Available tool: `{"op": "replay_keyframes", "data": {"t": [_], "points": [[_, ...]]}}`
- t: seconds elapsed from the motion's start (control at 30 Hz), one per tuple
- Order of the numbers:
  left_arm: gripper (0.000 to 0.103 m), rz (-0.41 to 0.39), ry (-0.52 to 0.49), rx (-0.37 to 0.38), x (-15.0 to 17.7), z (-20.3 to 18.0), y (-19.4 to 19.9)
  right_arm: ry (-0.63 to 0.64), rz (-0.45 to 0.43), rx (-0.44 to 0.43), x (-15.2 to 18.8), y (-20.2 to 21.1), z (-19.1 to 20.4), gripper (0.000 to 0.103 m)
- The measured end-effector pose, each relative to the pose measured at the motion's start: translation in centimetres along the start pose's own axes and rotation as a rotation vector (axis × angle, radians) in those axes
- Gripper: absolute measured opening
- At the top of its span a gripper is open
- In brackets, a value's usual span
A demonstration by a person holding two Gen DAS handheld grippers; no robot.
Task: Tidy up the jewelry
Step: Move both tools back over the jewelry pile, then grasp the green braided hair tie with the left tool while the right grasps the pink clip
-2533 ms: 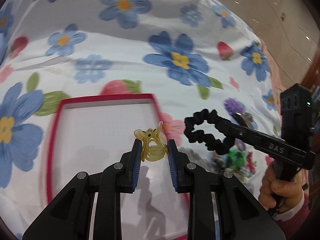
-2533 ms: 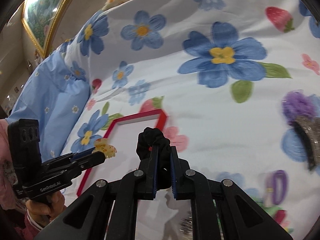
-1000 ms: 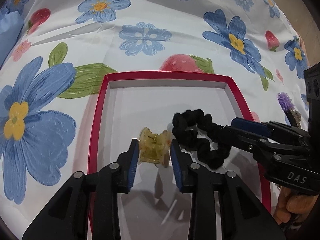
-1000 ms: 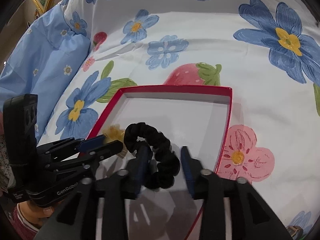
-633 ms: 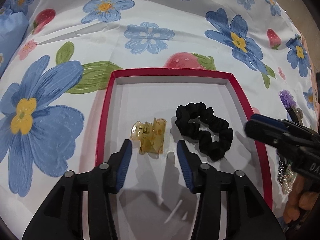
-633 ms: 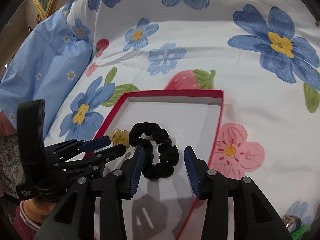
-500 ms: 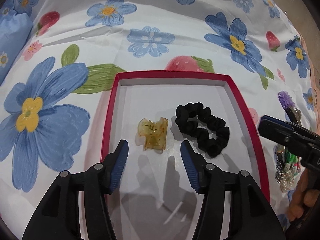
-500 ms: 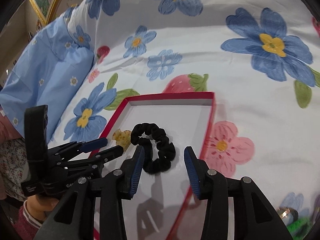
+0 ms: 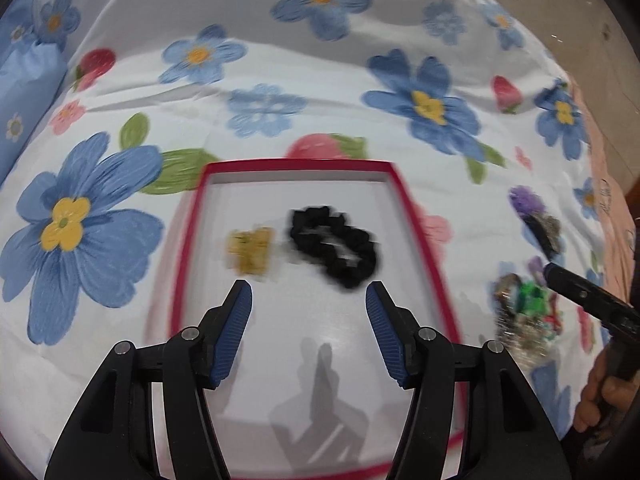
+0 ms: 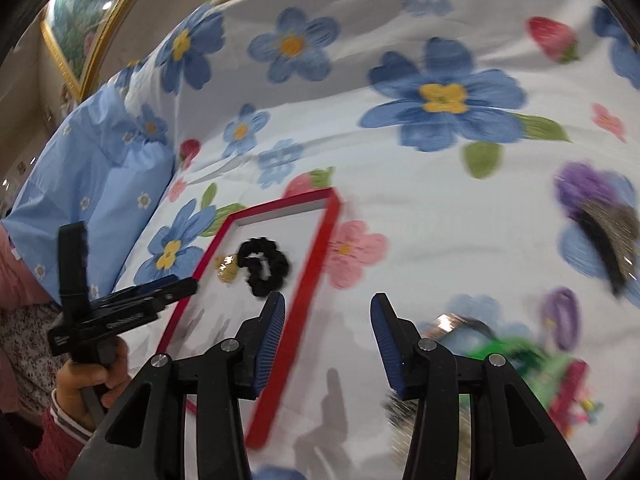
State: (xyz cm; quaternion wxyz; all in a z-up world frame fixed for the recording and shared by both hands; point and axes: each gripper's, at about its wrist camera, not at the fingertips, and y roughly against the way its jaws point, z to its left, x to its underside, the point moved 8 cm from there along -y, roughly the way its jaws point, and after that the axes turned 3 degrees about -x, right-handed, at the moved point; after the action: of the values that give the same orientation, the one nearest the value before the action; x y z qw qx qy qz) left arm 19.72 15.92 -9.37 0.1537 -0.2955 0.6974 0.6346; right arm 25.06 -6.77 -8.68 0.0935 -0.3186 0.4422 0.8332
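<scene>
lying inside the red-rimmed tray are a yellow claw clip and a black scrunchie, side by side on its white floor, the clip to the left and just beside the scrunchie. neither is held by anything. the tray rests on a white bedspread printed with blue flowers and strawberries.

the left gripper hangs over the near half of the tray with its blue-padded fingers spread wide and nothing between them; its fingertips are short of the clip and scrunchie. this view is blurred by motion.

the right gripper also has its fingers wide apart and empty. its left finger sits over the tray's right rim, its right finger over bare bedspread, to the right of the tray. from this view the clip and scrunchie show in the far part of the tray.

a heap of other accessories lies on the bedspread to the right of the tray: something green, something pink, a purple loop, and farther off a fuzzy purple piece beside a glittery dark clip. details there are smeared. a blue pillow lies at the left.
</scene>
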Motion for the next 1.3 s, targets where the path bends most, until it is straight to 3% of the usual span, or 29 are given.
{"op": "replay_keyframes", "data": {"t": [0.33,0.63,0.9,1.1,1.3], "points": [[0.062,-0.001,-0.088,0.113,1.1,-7.4,1.9,-0.094,-0.062,0.107,2.8,6.3,-6.9,0.047],[0.062,0.022,-0.168,0.154,1.5,-12.2,1.2,-0.153,-0.084,0.170,3.9,8.8,-11.3,0.047],[0.062,0.049,-0.271,0.219,2.5,-17.0,0.5,-0.155,-0.076,0.182,3.9,8.9,-12.9,0.047],[0.062,0.079,-0.364,0.263,3.4,-21.0,-1.3,-0.130,-0.008,0.193,4.9,7.0,-13.6,0.045],[0.054,0.116,-0.442,0.273,4.4,-23.5,-3.4,-0.097,0.025,0.192,5.3,5.7,-13.4,0.033]]}}
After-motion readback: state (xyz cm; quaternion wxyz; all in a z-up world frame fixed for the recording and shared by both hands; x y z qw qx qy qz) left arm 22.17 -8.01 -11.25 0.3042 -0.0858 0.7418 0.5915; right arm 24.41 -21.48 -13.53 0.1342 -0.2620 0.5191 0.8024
